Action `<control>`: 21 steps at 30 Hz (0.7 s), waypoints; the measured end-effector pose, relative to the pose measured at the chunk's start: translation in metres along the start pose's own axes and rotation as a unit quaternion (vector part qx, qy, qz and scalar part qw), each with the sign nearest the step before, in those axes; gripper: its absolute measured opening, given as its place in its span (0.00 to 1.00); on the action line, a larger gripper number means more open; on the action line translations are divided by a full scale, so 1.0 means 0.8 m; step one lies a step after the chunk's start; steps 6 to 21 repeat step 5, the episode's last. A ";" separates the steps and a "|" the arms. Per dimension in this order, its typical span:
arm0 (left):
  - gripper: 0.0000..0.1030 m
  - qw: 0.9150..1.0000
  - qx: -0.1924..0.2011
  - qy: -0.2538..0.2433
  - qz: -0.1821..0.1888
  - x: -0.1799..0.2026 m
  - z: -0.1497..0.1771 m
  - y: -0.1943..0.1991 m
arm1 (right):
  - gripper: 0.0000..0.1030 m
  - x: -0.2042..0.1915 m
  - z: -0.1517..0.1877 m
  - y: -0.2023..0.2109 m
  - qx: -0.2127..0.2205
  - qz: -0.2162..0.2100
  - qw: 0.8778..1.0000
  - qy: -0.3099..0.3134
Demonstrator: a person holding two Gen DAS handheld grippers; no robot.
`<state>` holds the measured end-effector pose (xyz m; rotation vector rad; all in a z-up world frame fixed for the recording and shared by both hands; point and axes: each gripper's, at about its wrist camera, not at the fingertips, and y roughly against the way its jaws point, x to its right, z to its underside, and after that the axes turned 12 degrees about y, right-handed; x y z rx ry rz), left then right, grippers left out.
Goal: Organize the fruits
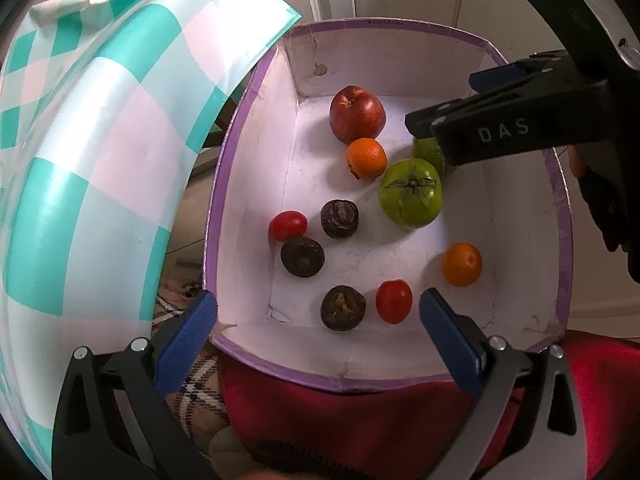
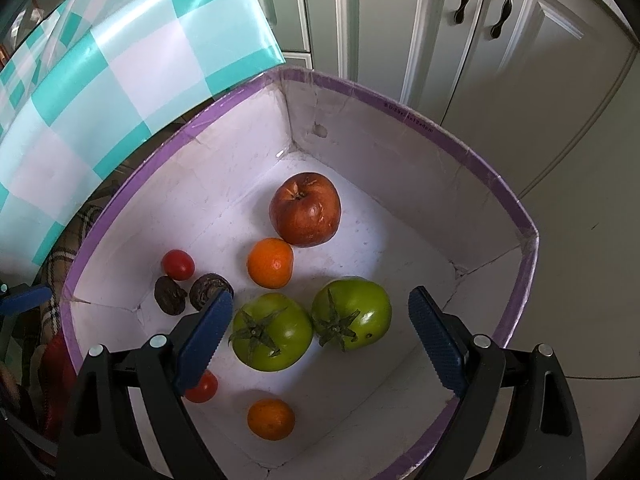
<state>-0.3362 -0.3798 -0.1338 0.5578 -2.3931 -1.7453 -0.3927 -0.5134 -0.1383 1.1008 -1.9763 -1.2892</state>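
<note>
Surroundings: checked cloth (image 2: 120,64) overhanging box (image 2: 516,208) rim at left, cabinets (image 2: 500,40) behind | Orientation: green tomatoes (image 2: 276,330) stems up, round, no long axis | Look: apple (image 2: 306,210) red, wrinkled; oranges (image 2: 270,262), small dark fruits (image 1: 340,218) scattered on box floor | Grippers: left gripper (image 1: 316,328) and right gripper (image 2: 320,332) both spread wide, empty, above box.

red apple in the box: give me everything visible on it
The red apple is the largest red fruit in the purple-rimmed box, lying on the white floor near the far corner. Its skin is dark red to brownish, glossy, with wrinkles and a scar-like mark on one side. The stem dimple faces up, tilted slightly left. An orange sits right against its near side, apparently touching. It stands clear of both box walls, and no gripper touches it.
</note>
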 end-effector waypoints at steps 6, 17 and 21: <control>0.98 1.000 0.012 -0.010 0.001 0.005 0.001 0.011 | 0.84 -0.001 -0.006 0.015 0.004 0.013 1.000 0.010; 0.98 1.000 0.012 -0.010 0.001 0.005 0.001 0.011 | 0.84 -0.001 -0.006 0.015 0.004 0.013 1.000 0.010; 0.98 1.000 0.012 -0.010 0.001 0.005 0.001 0.011 | 0.84 -0.001 -0.006 0.015 0.004 0.013 1.000 0.010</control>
